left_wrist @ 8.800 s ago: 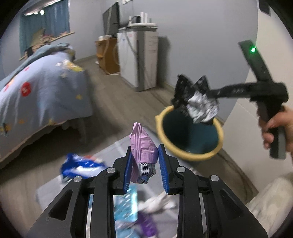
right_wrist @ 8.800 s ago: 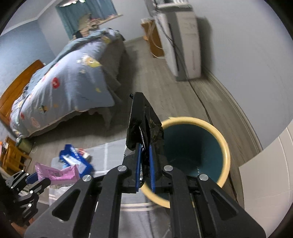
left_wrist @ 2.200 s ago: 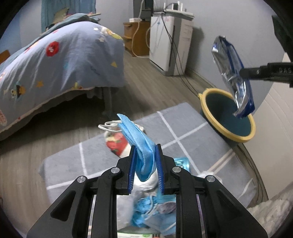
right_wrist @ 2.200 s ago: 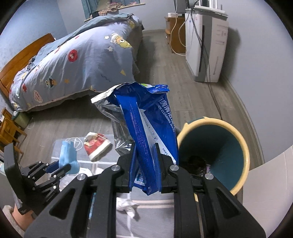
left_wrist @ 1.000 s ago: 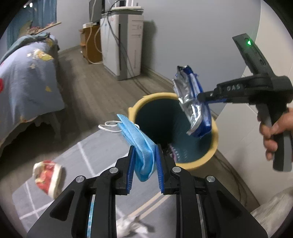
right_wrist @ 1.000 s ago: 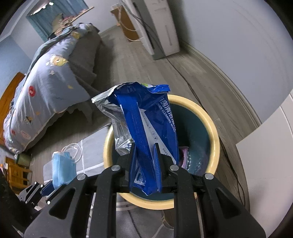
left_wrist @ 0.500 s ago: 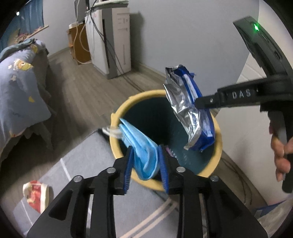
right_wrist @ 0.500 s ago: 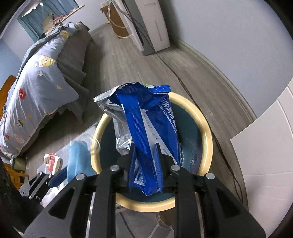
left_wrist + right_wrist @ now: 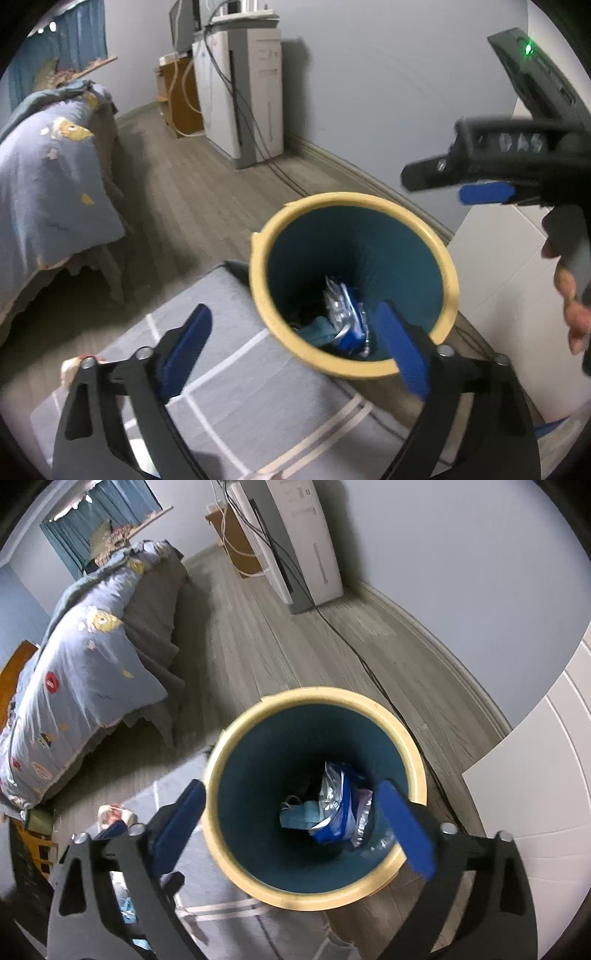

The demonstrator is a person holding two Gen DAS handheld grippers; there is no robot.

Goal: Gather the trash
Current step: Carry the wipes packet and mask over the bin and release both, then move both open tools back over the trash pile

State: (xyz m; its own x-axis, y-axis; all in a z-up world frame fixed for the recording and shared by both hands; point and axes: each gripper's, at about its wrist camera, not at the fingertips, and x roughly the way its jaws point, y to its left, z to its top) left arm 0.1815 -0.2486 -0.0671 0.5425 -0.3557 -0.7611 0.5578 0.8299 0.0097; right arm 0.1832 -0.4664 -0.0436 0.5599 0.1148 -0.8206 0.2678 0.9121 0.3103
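Release is the step in hand: above the bin [image 9: 413,753], the left gripper [image 9: 295,345] and right gripper [image 9: 295,818] have just sprung apart, empty. Inside lie the mask [image 9: 297,816] and blue wrapper [image 9: 338,812]. Next, I judge, fetch the red wrapper [image 9: 112,812] beside the bin.

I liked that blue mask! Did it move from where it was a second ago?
Yes. The blue mask dropped from the left hand-held gripper, whose jaws have just opened, down inside the yellow-rimmed bin, beside the blue wipes packet.
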